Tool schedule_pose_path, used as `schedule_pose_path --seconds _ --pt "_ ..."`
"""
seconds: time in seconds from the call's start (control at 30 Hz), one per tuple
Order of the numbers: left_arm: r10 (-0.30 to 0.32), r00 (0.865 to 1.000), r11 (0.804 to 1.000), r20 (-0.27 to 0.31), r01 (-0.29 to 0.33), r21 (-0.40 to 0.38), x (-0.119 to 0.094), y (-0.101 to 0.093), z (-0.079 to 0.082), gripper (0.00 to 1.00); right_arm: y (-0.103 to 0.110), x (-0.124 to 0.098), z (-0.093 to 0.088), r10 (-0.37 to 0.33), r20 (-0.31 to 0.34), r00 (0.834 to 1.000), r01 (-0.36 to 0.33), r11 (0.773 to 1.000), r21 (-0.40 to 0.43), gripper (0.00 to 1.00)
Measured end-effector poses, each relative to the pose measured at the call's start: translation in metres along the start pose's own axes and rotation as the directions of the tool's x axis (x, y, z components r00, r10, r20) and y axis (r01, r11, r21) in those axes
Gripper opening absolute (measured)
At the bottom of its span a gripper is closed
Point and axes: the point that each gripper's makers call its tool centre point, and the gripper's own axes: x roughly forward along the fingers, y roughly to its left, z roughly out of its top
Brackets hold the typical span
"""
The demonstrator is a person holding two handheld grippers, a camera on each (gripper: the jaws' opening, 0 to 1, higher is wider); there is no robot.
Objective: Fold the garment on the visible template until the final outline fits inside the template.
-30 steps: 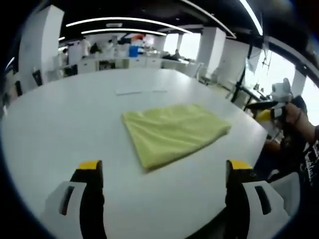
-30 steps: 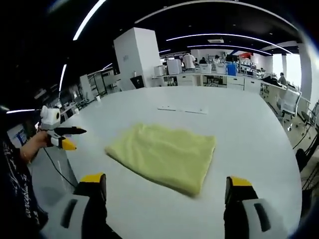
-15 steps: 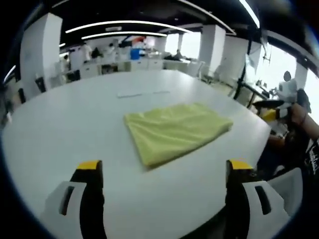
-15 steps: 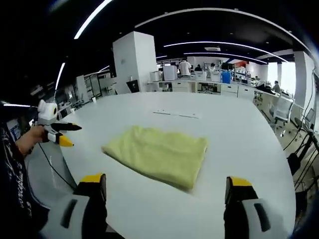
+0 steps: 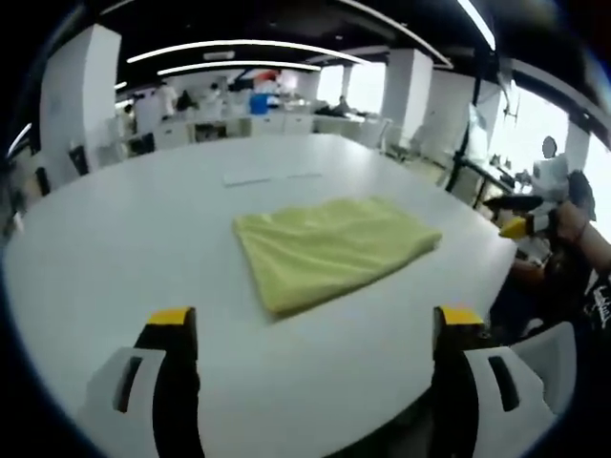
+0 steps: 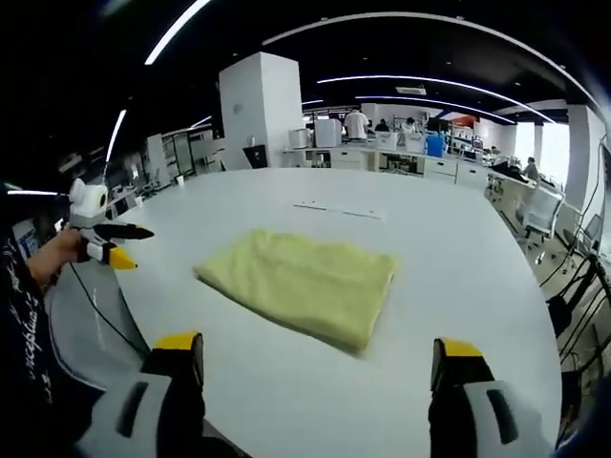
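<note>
The yellow garment (image 5: pixel 329 248) lies folded flat near the middle of the white tabletop (image 5: pixel 115 248), and faint template marks (image 5: pixel 272 177) sit on the tabletop just beyond the garment's far edge. The left gripper (image 5: pixel 310 329) hangs short of the garment with its jaws wide apart and empty, and off the tabletop edge to the garment's right this view catches the right gripper (image 5: pixel 520 215) in a person's hand (image 5: pixel 578 224). The right gripper view looks at the garment (image 6: pixel 301 281) from the other side with the right gripper's own jaws also spread and empty, and shows the left gripper (image 6: pixel 119 243) held beside the tabletop edge, a white pillar (image 6: pixel 260 114) far behind the garment.
</note>
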Motion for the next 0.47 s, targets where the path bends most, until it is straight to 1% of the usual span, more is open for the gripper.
schedule_pose_path --seconds 0.13,0.27,0.47 --pt "0.0 1.0 1.0 -0.007 0.0 0.001 0.0002 -0.0005 -0.0025 0.99 0.0023 0.001 0.0021 0.006 0.007 1.0 -0.006 1.0 0.0 0.99" --pt "0.005 1.0 1.0 -0.015 -0.005 0.003 -0.0006 -0.0003 -0.0044 0.99 0.0031 0.0035 0.0029 0.008 0.0 1.0 -0.008 1.0 -0.005 0.99" --pt "0.01 1.0 1.0 -0.004 -0.01 -0.004 -0.0019 0.0023 -0.003 0.99 0.0051 0.0065 0.0047 0.015 -0.001 1.0 -0.015 1.0 -0.011 0.99"
